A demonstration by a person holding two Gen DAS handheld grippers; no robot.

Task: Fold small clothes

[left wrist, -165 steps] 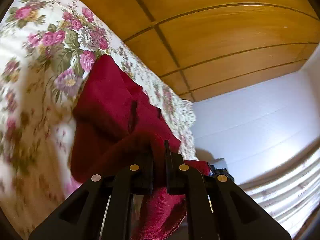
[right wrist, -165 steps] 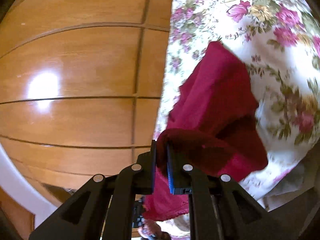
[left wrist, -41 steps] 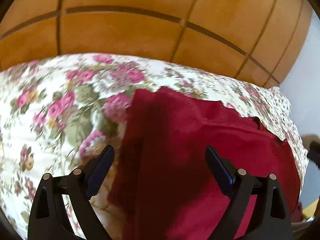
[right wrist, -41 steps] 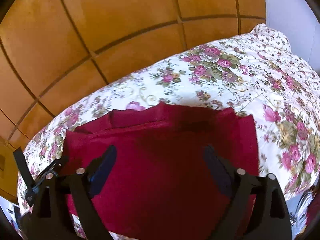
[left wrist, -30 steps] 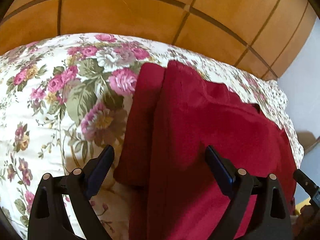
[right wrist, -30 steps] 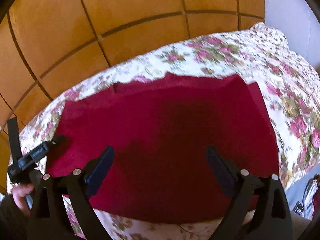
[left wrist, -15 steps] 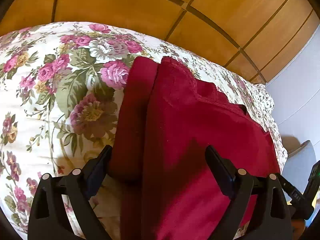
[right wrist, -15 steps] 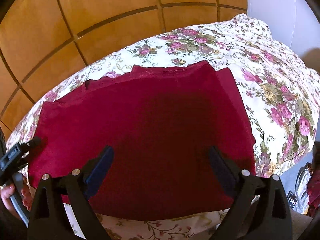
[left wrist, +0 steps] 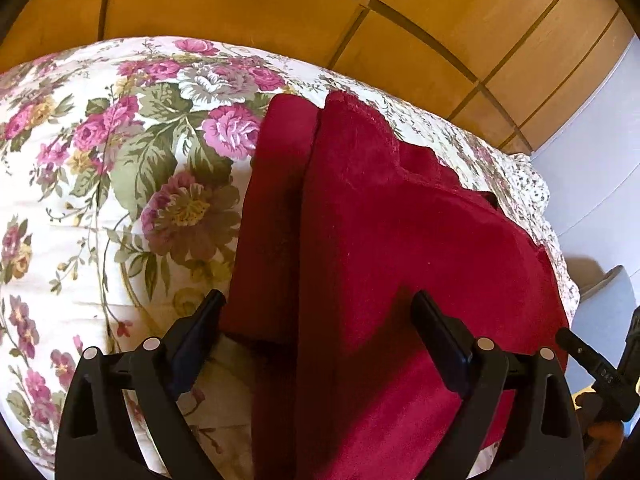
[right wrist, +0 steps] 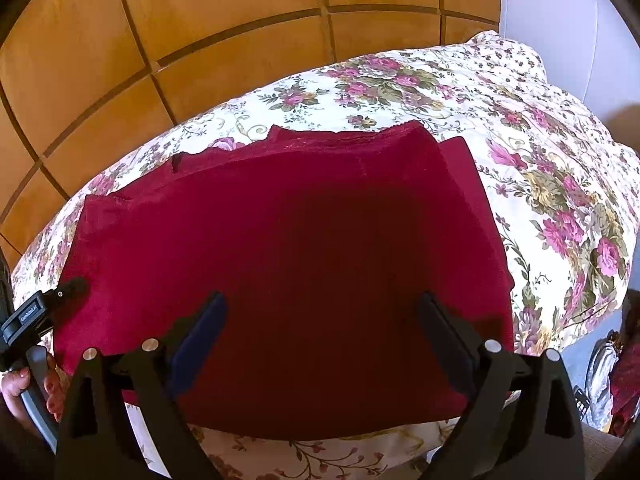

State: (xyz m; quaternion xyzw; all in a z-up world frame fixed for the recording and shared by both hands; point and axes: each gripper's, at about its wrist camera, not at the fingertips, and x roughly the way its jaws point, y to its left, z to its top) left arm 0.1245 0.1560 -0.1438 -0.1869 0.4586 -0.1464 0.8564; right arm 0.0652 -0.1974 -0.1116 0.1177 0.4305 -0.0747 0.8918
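On the floral bedspread (right wrist: 540, 128) the dark red garment (right wrist: 288, 248) lies flat, folded over once, a lower layer peeking out along one side. Left gripper (left wrist: 316, 340) and right gripper (right wrist: 322, 340) both hover over it, jaws spread wide, holding nothing. Looks soft, light, floppy; best pinched at corners or along an edge. Near edge is hidden behind the grippers, garment type unclear.

Folded red garment (left wrist: 400, 240) on floral bedspread (left wrist: 100, 168), left gripper (left wrist: 316, 320) jaws wide apart above
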